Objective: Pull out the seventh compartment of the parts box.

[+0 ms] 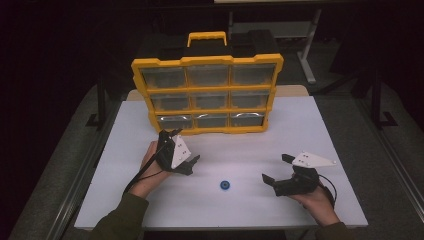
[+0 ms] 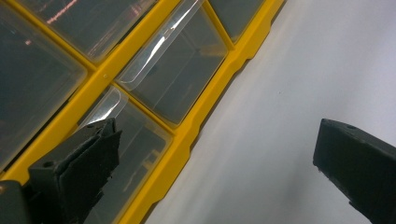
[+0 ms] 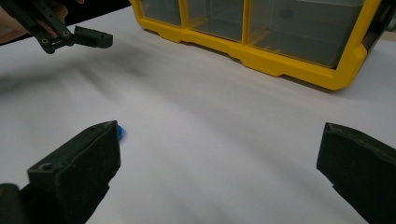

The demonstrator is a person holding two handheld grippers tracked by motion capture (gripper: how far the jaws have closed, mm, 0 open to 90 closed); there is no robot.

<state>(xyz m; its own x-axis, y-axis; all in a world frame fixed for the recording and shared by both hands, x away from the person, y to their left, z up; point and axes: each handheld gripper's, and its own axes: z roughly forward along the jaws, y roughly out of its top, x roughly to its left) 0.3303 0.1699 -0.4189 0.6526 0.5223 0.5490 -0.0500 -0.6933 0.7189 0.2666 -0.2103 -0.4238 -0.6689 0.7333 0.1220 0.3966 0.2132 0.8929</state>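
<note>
No readable text, labels or numbers anywhere.

Your yellow organizer [image 1: 206, 95] stands upright at the far side of the table — three rows of three clear drawers, all pushed in, handle on top. The small blue round piece [image 1: 224, 185] lies flat on the bare tabletop, well in front of it — untouched.

the room around the counter [image 1: 300, 130] is nearly black, while the white top is lit evenly from above and reads slightly bluish. glare streaks run across the clear drawer fronts of the yellow organizer [image 2: 187, 135] in the left gripper view. the high view is soft and grainy. in both gripper views the near black jaws are out of focus, with faint smeared shadows on the counter.
</note>
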